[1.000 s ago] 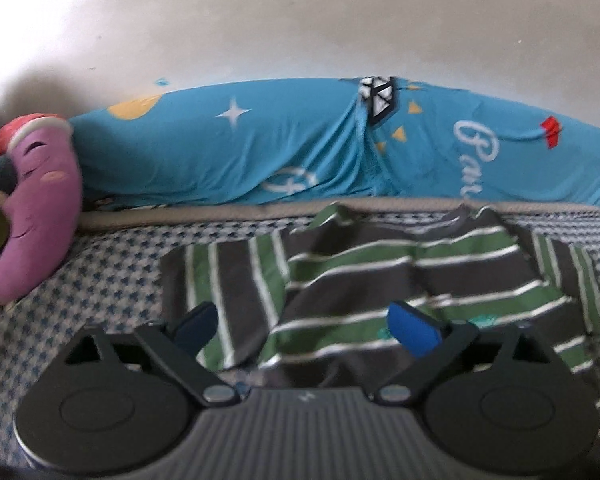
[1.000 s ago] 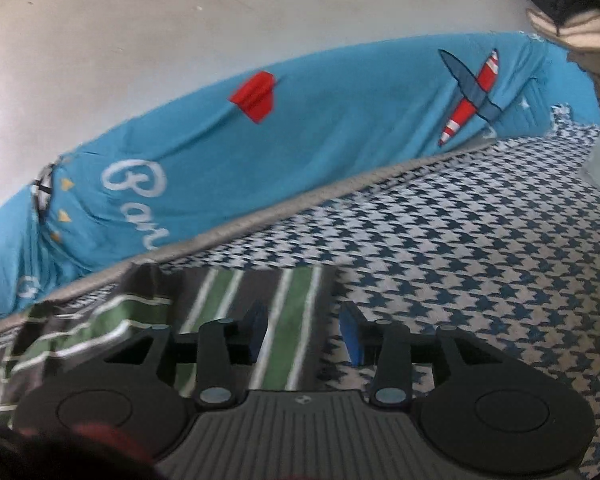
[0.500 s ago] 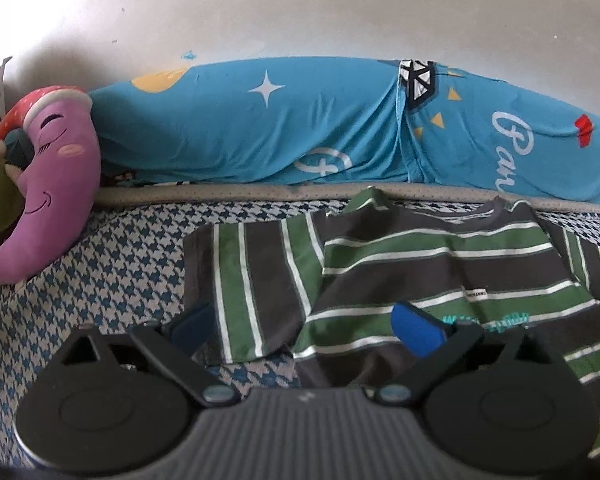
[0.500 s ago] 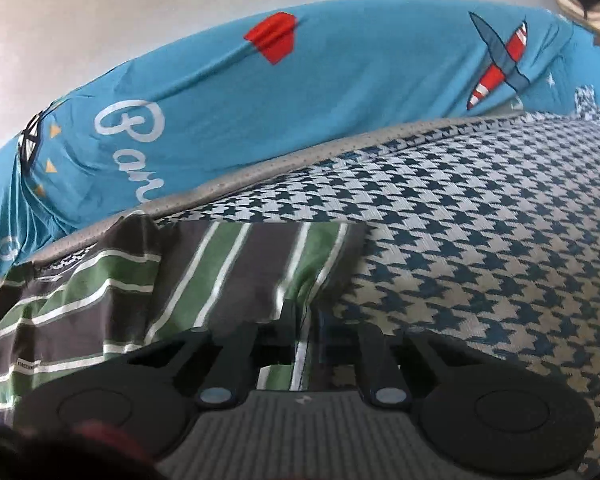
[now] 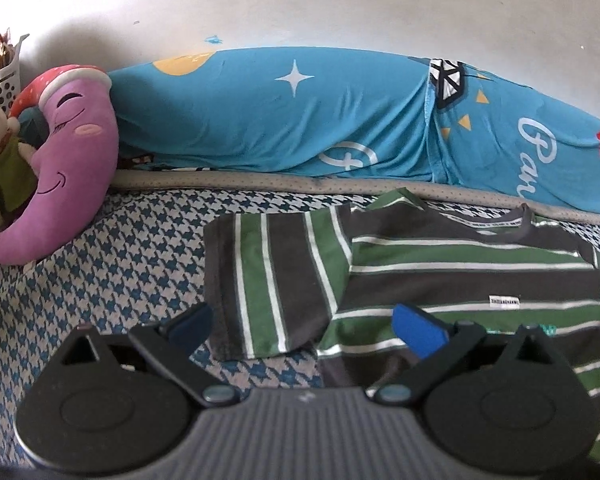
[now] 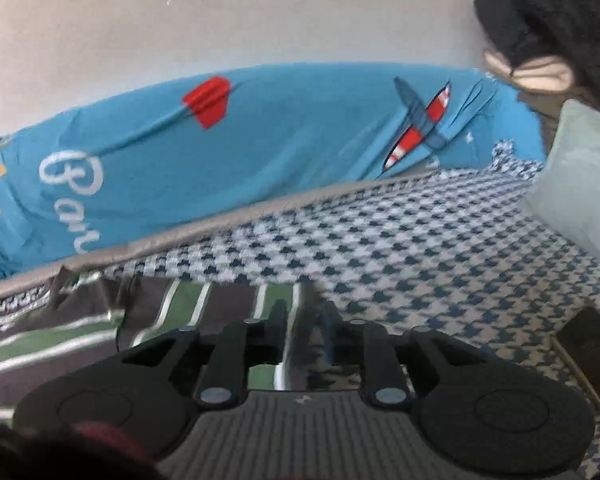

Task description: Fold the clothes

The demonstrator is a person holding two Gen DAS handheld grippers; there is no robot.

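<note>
Left claw point(image 5: 304, 330) gapes wide; right claw point(image 6: 306, 320) is pinched nearly closed.

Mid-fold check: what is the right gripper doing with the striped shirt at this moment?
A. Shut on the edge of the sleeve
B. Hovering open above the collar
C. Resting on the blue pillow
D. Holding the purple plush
A: in the right wrist view the right gripper has its fingers pinched together on the sleeve edge of the striped shirt, lifted off the checked bedcover.
</note>
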